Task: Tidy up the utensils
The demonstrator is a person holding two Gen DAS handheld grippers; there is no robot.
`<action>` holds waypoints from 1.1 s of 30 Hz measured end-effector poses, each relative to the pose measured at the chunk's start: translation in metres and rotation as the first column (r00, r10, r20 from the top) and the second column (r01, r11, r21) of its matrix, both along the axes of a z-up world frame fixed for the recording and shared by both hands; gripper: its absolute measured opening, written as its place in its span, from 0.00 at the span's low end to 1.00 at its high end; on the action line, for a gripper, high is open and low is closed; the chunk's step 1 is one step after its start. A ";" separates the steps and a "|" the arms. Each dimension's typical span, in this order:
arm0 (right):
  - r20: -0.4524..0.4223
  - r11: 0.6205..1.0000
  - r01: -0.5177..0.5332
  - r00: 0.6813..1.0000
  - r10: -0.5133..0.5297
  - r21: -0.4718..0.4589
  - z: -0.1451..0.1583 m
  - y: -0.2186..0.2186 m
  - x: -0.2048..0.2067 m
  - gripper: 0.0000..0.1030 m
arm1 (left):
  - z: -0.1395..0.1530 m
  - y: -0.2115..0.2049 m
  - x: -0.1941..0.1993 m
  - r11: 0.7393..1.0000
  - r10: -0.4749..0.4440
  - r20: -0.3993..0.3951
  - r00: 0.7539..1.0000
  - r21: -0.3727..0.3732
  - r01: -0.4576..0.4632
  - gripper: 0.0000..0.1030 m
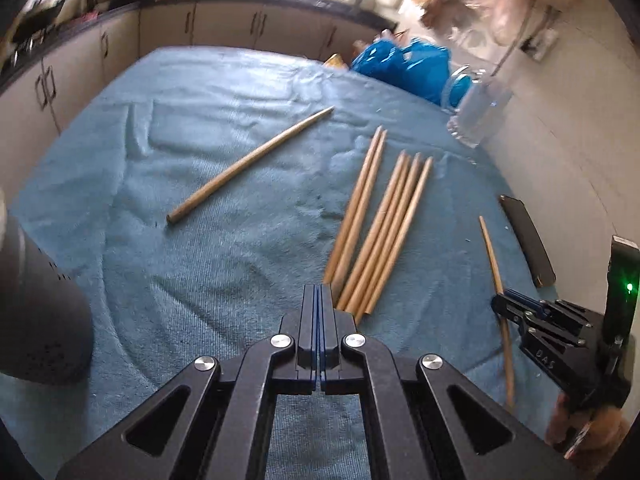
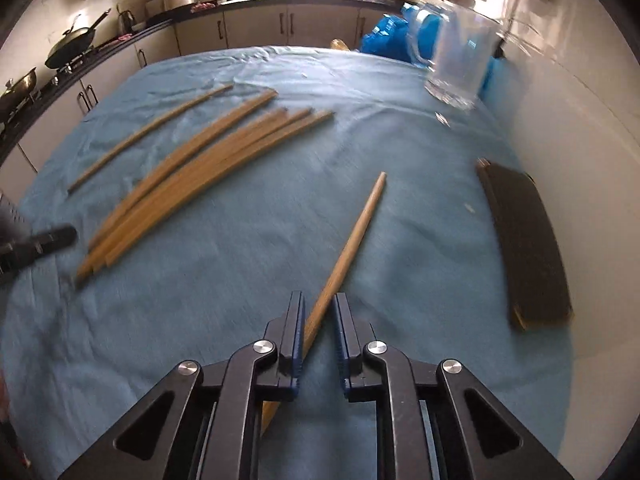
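At lower centre, the right hand-held gripper (image 2: 319, 312) straddles a chopstick (image 2: 352, 236), jaws slightly apart; the left hand-held gripper (image 1: 319, 300) is closed, empty, beside bundled chopsticks (image 1: 380, 232).

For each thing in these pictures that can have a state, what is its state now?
Left gripper: shut, empty.
Right gripper: open, a single chopstick passing between its fingers, not clamped.
Bundle of chopsticks: lying flat on the blue towel, side by side.
Lone chopstick: lying flat, apart from the bundle.
Glass mug: upright, looks empty.
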State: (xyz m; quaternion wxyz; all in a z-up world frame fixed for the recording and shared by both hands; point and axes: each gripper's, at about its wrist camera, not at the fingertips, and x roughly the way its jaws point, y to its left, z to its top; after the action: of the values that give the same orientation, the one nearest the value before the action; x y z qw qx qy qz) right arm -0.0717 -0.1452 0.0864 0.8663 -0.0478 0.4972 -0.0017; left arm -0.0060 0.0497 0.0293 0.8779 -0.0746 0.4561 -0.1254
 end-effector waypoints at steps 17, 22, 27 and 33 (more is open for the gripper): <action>-0.004 0.971 -0.040 0.999 0.042 0.234 0.004 0.050 0.060 0.26 | -0.018 -0.021 -0.026 0.992 -0.107 -0.168 0.980 -0.083 0.095 0.00; -0.003 0.990 0.008 1.000 -0.008 0.144 -0.001 0.055 0.076 0.19 | -0.012 -0.008 -0.055 0.991 -0.113 -0.119 0.986 -0.082 0.104 0.00; -0.041 0.996 0.062 0.997 -0.059 0.070 -0.004 0.049 0.084 0.08 | 0.000 0.004 -0.064 0.992 -0.093 -0.077 0.993 -0.093 0.086 0.00; -0.051 0.958 0.137 0.990 -0.128 0.251 0.005 0.032 0.089 0.08 | 0.015 0.015 -0.080 0.991 -0.086 -0.035 0.996 -0.102 0.082 0.00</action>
State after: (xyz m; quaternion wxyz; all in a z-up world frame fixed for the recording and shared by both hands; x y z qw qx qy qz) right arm 0.0174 -0.1135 0.0913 0.8546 0.0967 0.5101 0.0049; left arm -0.0864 0.0650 0.0440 0.8578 -0.1018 0.4691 -0.1836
